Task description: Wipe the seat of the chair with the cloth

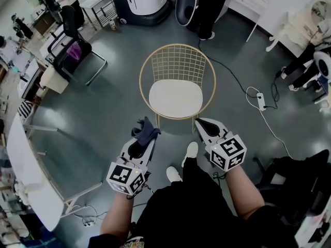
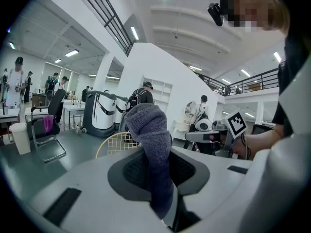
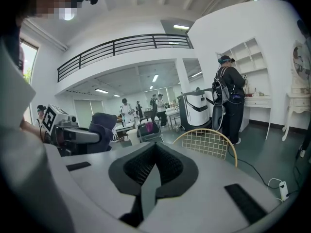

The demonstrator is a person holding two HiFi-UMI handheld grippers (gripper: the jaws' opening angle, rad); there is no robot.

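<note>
A chair with a gold wire back (image 1: 178, 62) and a white seat (image 1: 176, 97) stands on the grey floor just ahead of me. My left gripper (image 1: 146, 138) is short of the seat's front left edge, shut on a dark blue-grey cloth (image 1: 145, 129). In the left gripper view the cloth (image 2: 152, 139) sticks up bunched from between the jaws, hiding part of the chair back (image 2: 112, 145). My right gripper (image 1: 199, 122) hovers near the seat's front right edge, shut with nothing in it. In the right gripper view the chair back (image 3: 210, 142) rises just beyond the jaws.
A black office chair (image 1: 75, 51) and a white table (image 1: 23, 165) are on the left. A cable with a power strip (image 1: 261, 101) lies on the floor at the right. A large white and black machine (image 1: 144, 1) stands behind the chair. A person (image 3: 228, 99) stands near it.
</note>
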